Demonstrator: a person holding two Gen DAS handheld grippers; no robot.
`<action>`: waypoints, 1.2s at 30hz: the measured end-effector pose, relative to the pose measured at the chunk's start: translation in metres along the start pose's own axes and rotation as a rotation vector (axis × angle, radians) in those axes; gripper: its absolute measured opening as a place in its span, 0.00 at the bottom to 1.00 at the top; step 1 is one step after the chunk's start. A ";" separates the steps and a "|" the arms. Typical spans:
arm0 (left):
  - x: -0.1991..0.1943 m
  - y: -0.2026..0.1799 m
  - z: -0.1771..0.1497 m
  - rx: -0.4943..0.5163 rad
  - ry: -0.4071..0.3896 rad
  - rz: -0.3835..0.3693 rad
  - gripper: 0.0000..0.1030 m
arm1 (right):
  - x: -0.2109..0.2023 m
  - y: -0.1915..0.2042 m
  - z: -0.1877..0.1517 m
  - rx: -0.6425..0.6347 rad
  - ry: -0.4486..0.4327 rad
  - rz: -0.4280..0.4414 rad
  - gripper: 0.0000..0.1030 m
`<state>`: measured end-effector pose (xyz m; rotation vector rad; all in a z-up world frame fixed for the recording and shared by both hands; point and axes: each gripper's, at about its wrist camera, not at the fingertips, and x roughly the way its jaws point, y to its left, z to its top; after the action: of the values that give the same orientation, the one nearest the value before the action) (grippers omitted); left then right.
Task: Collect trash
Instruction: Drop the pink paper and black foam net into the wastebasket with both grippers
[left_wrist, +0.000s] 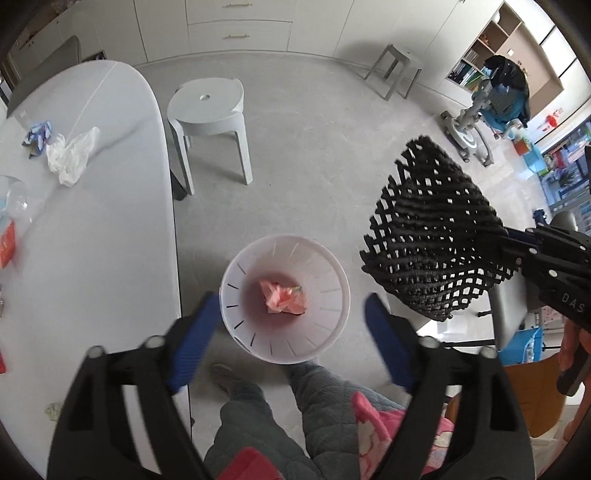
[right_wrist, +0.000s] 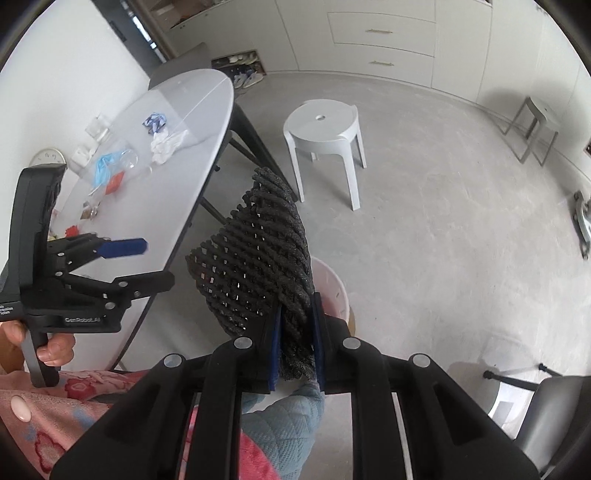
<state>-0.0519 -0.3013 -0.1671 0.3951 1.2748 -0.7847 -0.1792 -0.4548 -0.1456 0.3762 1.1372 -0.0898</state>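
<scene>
**Foam net over the bin**

Left wrist view: the black foam net (left_wrist: 432, 236) hangs in the air to the right of the white bin (left_wrist: 284, 299), pinched by the right gripper (left_wrist: 513, 245). A pink wrapper (left_wrist: 282, 297) lies in the bin's bottom. The left gripper (left_wrist: 291, 339) has its jaws spread wide above the bin. More litter sits on the white table (left_wrist: 110, 221).

Right wrist view: the right gripper (right_wrist: 295, 343) clamps the net (right_wrist: 258, 251) between blue pads (right_wrist: 317, 332), beside the bin (right_wrist: 332, 284). The left gripper (right_wrist: 147, 262) is spread near the table (right_wrist: 192, 147).
</scene>
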 end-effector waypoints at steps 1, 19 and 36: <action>-0.002 -0.001 0.001 0.000 -0.008 0.002 0.81 | 0.001 -0.002 -0.001 0.002 0.002 0.006 0.16; -0.055 0.022 -0.019 -0.036 -0.116 0.125 0.92 | 0.068 0.035 -0.008 -0.095 0.111 0.017 0.55; -0.077 0.053 -0.041 -0.131 -0.159 0.144 0.92 | 0.066 0.071 0.010 -0.115 0.101 -0.078 0.97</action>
<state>-0.0497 -0.2143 -0.1134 0.3091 1.1288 -0.5951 -0.1240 -0.3843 -0.1836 0.2360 1.2514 -0.0740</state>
